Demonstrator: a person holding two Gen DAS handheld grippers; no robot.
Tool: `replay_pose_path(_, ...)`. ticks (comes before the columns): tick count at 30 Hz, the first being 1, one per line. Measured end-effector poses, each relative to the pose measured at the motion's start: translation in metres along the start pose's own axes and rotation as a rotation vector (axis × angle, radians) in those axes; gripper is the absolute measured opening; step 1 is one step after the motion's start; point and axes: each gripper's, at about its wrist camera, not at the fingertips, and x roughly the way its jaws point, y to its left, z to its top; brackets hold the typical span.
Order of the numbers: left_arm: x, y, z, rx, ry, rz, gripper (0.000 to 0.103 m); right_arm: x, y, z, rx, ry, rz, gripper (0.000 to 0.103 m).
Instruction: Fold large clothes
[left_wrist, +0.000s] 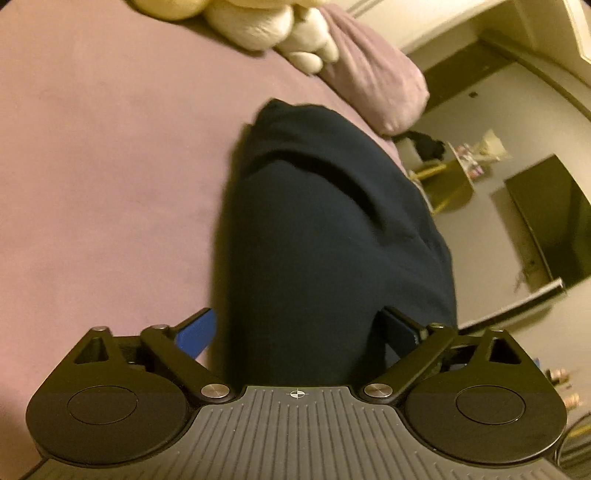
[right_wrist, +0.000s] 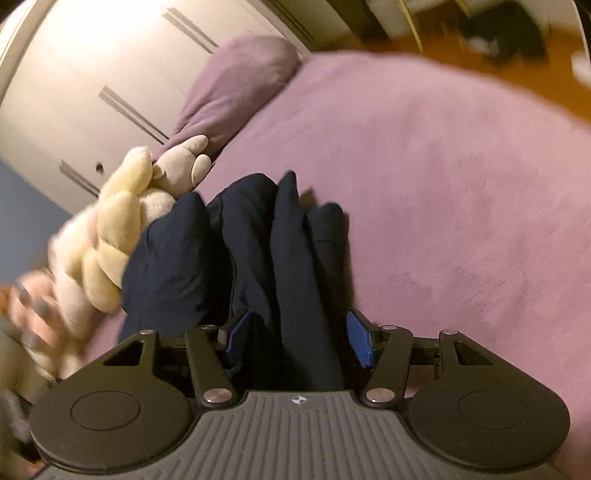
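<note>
While the dark navy garment (left_wrist: 325, 229) lies bunched in long folds on the mauve bed (left_wrist: 103, 177), both tools sit over it with their blue pads spread. The left hand-held gripper (left_wrist: 299, 332) has its jaws wide apart, straddling a broad hump of the cloth without pinching it. The right hand-held gripper (right_wrist: 295, 339) also stands apart, with ridged pleats of the garment (right_wrist: 258, 251) running up between its pads; its right pad looks clear of the cloth, while whether the left pad touches it is hard to tell through the blur. My reading is that the step in hand is taking or re-taking a hold, so it would go best if each tool closes on a single outer edge or corner rather than on the whole thick bundle, then draws the cloth flat before any fold is laid. A bite on several layers would likely drag the pleats along and leave the fold lumpy. For room, the bed offers a wide bare stretch on the right in the right wrist view, and on the left in the left wrist view. The crowded side holds a cream plush toy (right_wrist: 110, 236) touching the garment's left folds, with a mauve pillow (right_wrist: 236, 88) farther off; the bed's edge drops to the floor (right_wrist: 461, 40) beyond.
</note>
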Motion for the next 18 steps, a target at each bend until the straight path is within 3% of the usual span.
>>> replay_pose_path(4,0.011,-0.007,0.006,0.032,0.011,0.006,0.087,0.025,-0.011,0.008,0.087,0.054,0.047,0.056)
replay_pose_path(7,0.005,-0.014,0.008,0.072,0.008,0.008,0.072,0.032,-0.007,0.009,0.062,0.072,0.063,0.047)
replay_pose_path(10,-0.005,-0.021,0.014,0.09,0.007,-0.008,0.064,0.033,0.001,0.007,0.04,0.081,0.073,0.039)
replay_pose_path(13,-0.02,-0.023,0.022,0.098,-0.007,-0.022,0.063,0.031,0.014,0.007,0.03,0.077,0.073,0.037)
replay_pose_path(18,-0.064,-0.011,0.039,0.142,-0.103,0.08,0.063,0.051,0.052,0.001,-0.001,0.113,0.109,0.037)
